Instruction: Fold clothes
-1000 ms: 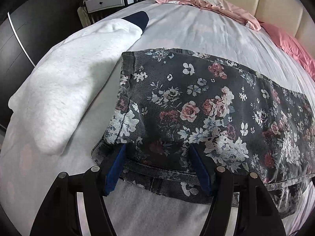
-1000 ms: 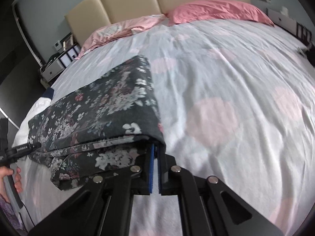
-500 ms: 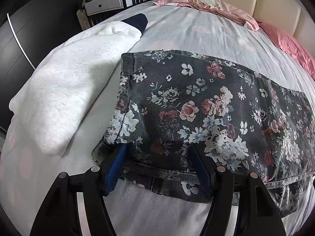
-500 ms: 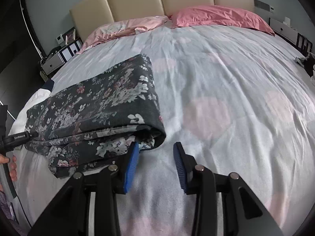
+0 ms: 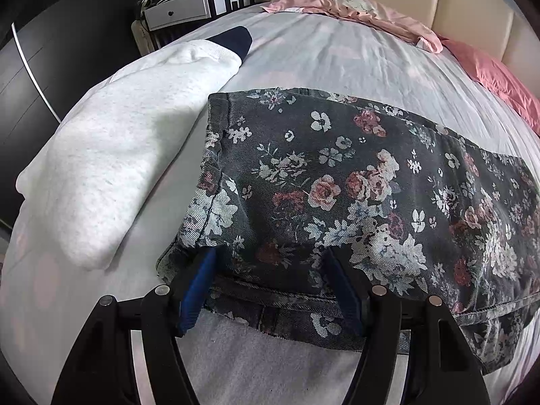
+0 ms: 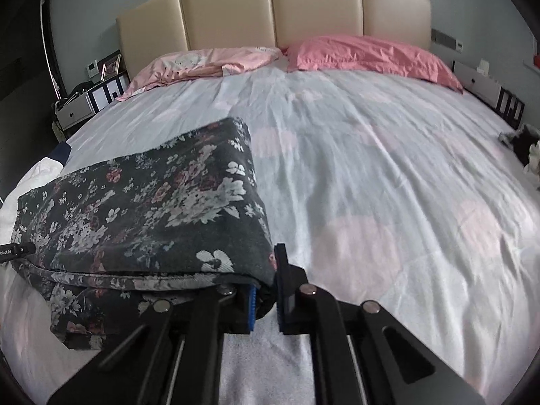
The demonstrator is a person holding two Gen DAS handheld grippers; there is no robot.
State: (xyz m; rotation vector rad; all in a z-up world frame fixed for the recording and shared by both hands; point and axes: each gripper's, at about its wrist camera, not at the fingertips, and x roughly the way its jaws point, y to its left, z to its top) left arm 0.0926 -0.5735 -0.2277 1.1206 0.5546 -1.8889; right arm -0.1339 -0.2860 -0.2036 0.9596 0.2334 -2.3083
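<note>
A dark floral garment lies folded on the bed, also seen at the left of the right wrist view. My left gripper is open, and its blue-padded fingers straddle the garment's near hem without pinching it. My right gripper sits at the garment's near right folded corner. Its jaws are drawn close together with the corner's fabric between them, and the cloth drapes over the left finger and hides its tip.
A folded white-grey sweatshirt with a navy cuff lies left of the garment. Pink pillows rest against the beige headboard. Nightstands flank the bed. A dark item sits at the bed's right edge. The sheet stretches right.
The right gripper was shut on the garment's corner, let go and opened half a second ago, and has now closed on that corner again. The left gripper stayed open in place.
</note>
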